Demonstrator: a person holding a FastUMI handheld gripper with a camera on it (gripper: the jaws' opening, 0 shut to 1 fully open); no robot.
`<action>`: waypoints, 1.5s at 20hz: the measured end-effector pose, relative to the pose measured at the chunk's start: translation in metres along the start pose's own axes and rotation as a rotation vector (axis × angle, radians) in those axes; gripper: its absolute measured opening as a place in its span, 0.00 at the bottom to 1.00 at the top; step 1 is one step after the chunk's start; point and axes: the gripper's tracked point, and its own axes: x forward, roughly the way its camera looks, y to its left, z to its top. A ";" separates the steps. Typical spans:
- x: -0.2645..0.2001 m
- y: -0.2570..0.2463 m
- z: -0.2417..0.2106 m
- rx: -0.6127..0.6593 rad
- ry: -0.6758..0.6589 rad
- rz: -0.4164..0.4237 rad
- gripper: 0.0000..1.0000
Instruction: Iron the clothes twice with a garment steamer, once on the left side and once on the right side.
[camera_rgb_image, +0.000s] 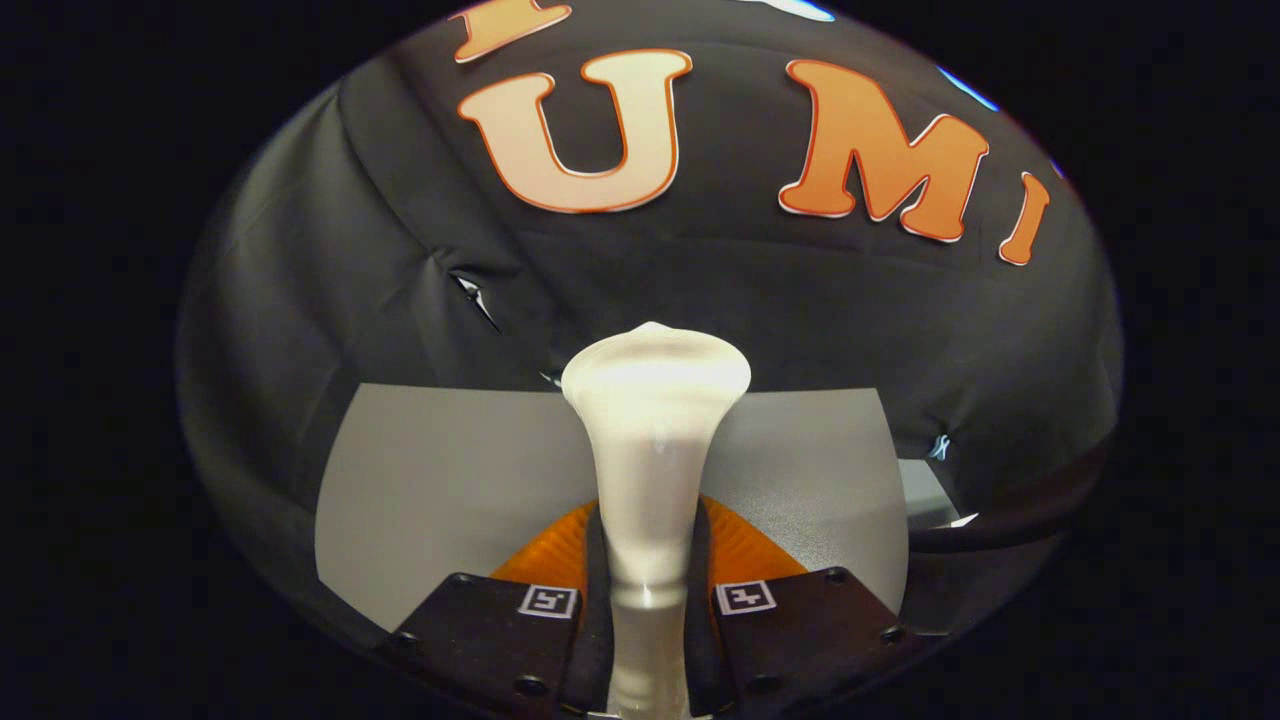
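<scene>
Recording booth, black cloth wall draped behind, plain grey tabletop below

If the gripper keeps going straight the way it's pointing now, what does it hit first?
The gripper is shut on the white steamer, whose head leads. Straight ahead, the head would probably meet the black cloth wall beyond the grey surface, though depth is hard to judge.
</scene>
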 end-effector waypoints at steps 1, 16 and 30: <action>-0.009 0.002 0.004 0.001 -0.040 0.006 0.36; -0.189 -0.021 -0.018 0.066 -0.524 0.119 0.36; -0.357 -0.129 -0.051 0.019 -0.846 -0.040 0.36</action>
